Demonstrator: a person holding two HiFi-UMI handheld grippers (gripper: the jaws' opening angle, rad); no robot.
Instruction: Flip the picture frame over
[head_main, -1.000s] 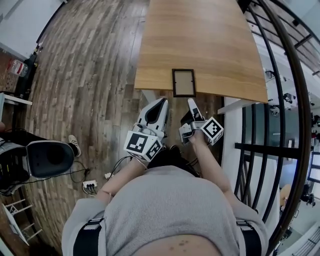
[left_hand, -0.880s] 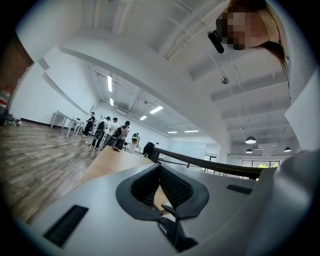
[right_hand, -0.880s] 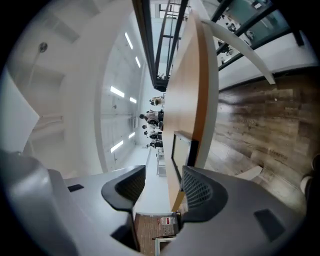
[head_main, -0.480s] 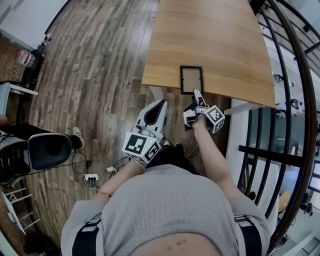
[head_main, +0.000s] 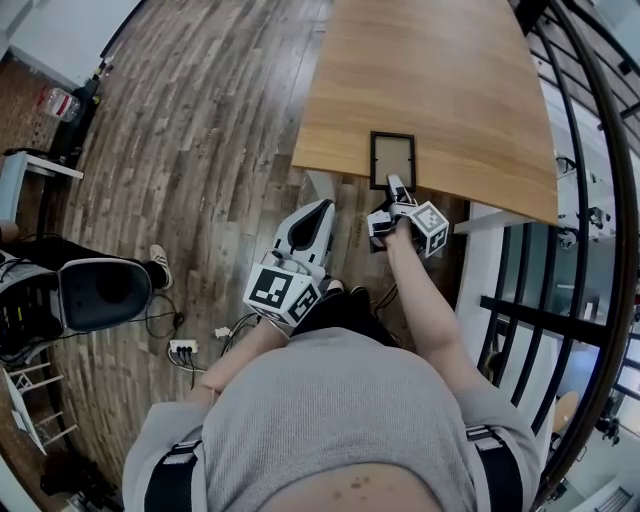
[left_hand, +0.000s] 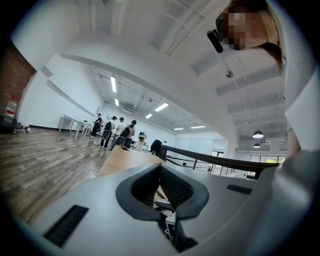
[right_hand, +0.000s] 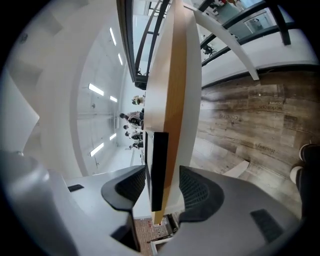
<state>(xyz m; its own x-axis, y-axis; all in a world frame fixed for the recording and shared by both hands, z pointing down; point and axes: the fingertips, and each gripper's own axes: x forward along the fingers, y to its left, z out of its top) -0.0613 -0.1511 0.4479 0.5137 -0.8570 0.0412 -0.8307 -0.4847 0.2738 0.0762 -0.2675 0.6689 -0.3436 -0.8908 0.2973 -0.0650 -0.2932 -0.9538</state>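
Observation:
A small black picture frame (head_main: 393, 160) lies flat on the wooden table (head_main: 440, 80), close to its near edge. My right gripper (head_main: 397, 183) reaches that near edge, rolled onto its side. In the right gripper view the frame's dark edge (right_hand: 159, 170) and the table's rim (right_hand: 174, 100) stand between the open jaws, and neither pad (right_hand: 131, 186) presses on them. My left gripper (head_main: 325, 205) hangs lower left of the table corner, over the floor. Its fingertips (left_hand: 160, 167) meet with nothing between them.
A curved black railing (head_main: 590, 200) runs down the right side beyond the table. An office chair (head_main: 95, 295) and a power strip with cables (head_main: 180, 350) are on the wood floor at left. Several people (left_hand: 112, 132) stand far off in the left gripper view.
My right gripper has moved forward from below the table up to the frame's near edge, and its jaws have widened. The left gripper has hardly shifted.

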